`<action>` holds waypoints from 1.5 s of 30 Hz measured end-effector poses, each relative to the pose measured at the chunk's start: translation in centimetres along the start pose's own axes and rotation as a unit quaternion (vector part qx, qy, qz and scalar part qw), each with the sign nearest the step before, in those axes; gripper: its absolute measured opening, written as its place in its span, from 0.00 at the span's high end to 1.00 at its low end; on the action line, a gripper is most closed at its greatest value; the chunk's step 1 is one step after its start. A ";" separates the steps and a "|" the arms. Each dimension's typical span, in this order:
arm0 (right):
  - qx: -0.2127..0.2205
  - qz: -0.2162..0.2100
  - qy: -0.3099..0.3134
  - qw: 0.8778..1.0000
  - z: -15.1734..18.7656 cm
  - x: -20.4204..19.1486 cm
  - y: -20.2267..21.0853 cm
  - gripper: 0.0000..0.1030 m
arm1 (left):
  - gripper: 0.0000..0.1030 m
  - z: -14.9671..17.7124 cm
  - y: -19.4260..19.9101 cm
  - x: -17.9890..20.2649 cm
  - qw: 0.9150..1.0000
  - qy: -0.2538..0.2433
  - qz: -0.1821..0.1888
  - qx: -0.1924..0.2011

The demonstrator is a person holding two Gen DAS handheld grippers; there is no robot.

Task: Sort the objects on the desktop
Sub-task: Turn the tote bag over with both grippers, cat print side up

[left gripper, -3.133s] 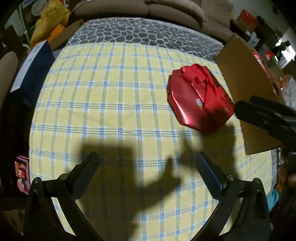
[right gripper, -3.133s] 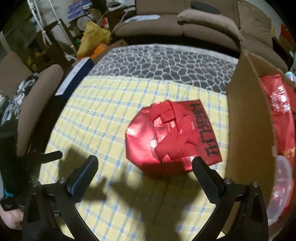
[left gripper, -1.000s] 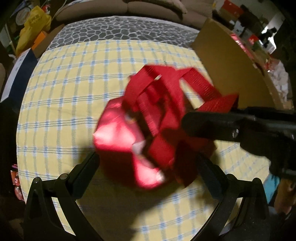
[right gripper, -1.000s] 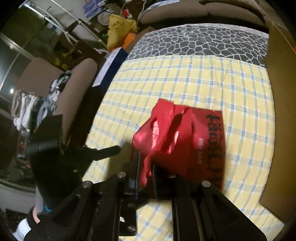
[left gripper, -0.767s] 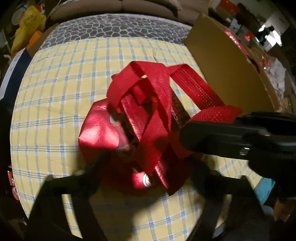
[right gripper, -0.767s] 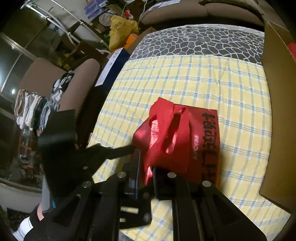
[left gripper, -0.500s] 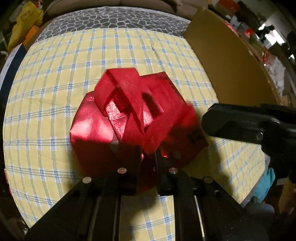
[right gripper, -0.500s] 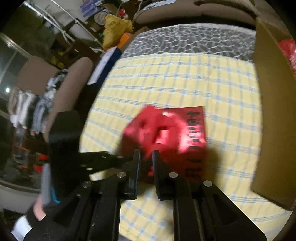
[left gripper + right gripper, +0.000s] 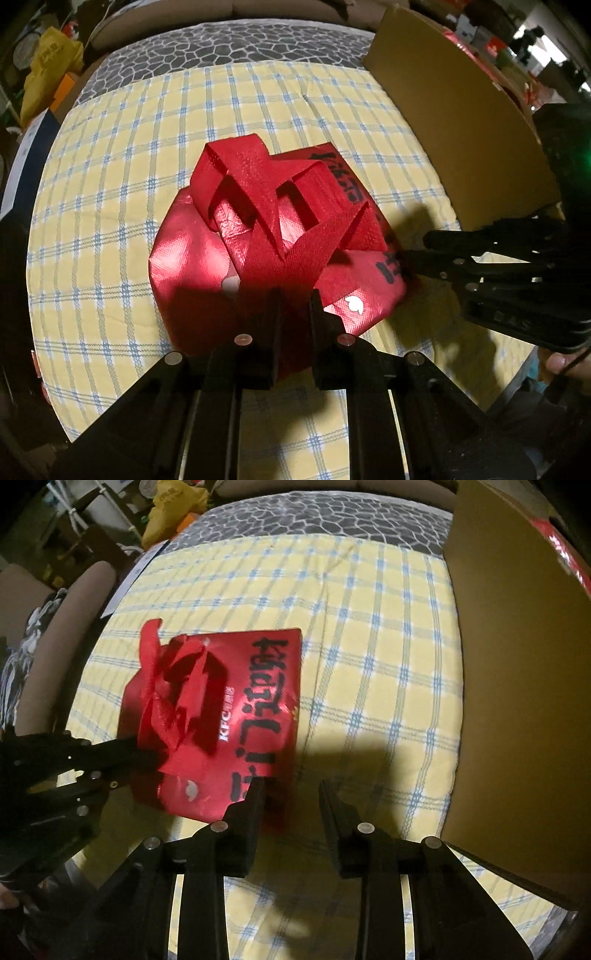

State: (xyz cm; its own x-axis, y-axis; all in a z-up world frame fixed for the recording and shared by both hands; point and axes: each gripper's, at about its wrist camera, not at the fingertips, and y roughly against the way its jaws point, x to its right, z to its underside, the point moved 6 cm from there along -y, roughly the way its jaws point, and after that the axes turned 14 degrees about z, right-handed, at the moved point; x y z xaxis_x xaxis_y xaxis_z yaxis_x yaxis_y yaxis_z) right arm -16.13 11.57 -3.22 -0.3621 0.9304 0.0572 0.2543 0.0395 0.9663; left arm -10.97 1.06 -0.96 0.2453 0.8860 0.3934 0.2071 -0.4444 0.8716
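On the yellow cloth with blue checks (image 9: 110,147), near its middle: a folded red carrier bag of glossy laminated material (image 9: 258,236), flat and roughly square, with black brush lettering on the upper face and a loose tangle of matt woven red handles on top.

Pinched at the near edge by the left gripper (image 9: 294,295), jaws almost together on the red material just below the handles. Right gripper (image 9: 291,786) close to the near corner of the bag: jaws opening, one finger (image 9: 255,801) lying over that corner, nothing pressed between the pads.

Probably a handover from one gripper to the other, on the way to the brown cardboard box (image 9: 461,129) at the right edge of the cloth. For a good result: hold firmly with the left jaws on the body of the bag and not only on a handle, because of the slippery surface and the limp straps. Draw the right fingers back clear of the corner before any lift, to avoid a snag. Lift gently; thin, light, likely to unfold or swing.

Cloth soft, slightly creased. Box wall stiff, plain and upright.
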 end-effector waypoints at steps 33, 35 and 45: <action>-0.023 -0.131 -0.082 0.988 1.0 -0.3 0.4 0.68 | 0.36 2.2 -2.2 0.6 0.999 -0.042 0.001 -0.026; -0.019 -0.146 -0.088 0.985 0.9 -0.3 1.1 0.69 | 0.30 2.4 -2.1 0.8 0.998 -0.052 -0.001 -0.024; -0.015 -0.173 -0.080 0.982 0.6 -1.8 3.3 0.71 | 0.27 1.8 -2.6 1.3 0.986 -0.125 -0.107 -0.016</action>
State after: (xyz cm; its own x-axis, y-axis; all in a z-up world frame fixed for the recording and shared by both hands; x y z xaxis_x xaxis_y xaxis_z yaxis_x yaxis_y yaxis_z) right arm -14.15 10.26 -0.24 -0.2752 0.9091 -0.3127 0.1135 0.3537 0.9284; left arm -9.53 3.11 -3.23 0.4267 0.8965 0.1192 0.2495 -0.2434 0.9373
